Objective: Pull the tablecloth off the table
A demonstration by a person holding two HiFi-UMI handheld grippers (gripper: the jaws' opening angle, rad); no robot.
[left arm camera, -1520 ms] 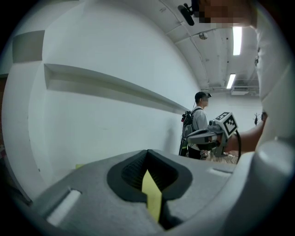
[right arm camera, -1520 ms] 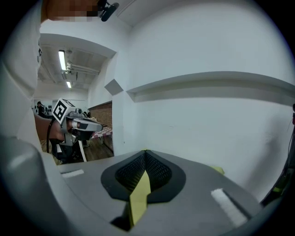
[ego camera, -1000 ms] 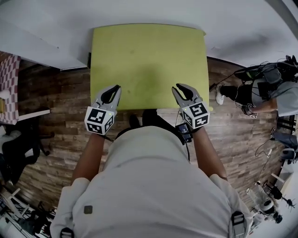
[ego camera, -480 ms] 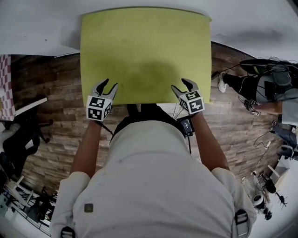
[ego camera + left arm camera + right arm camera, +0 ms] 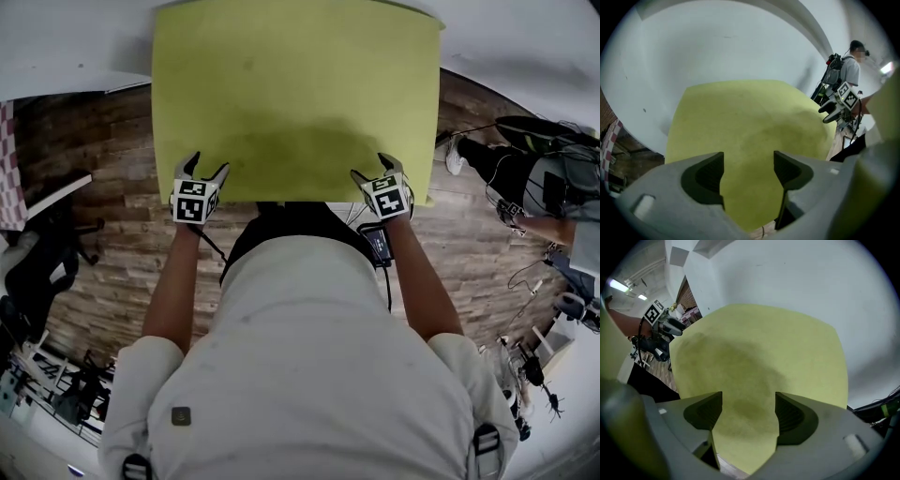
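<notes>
The flat yellow-green fabric tablecloth lies spread over the whole surface. The left gripper and the right gripper hang at its near edge, towards the near-left and near-right corners. Both sets of jaws have just been opening and stand wide (the cloth's edge shows in each gap, unpinched).

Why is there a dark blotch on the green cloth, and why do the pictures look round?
Head view: a soft shadow, likely the person's, darkens the yellow-green tablecloth. Left and right gripper views: same shadow; wide-angle lenses curve edges, leaving black corners.
</notes>
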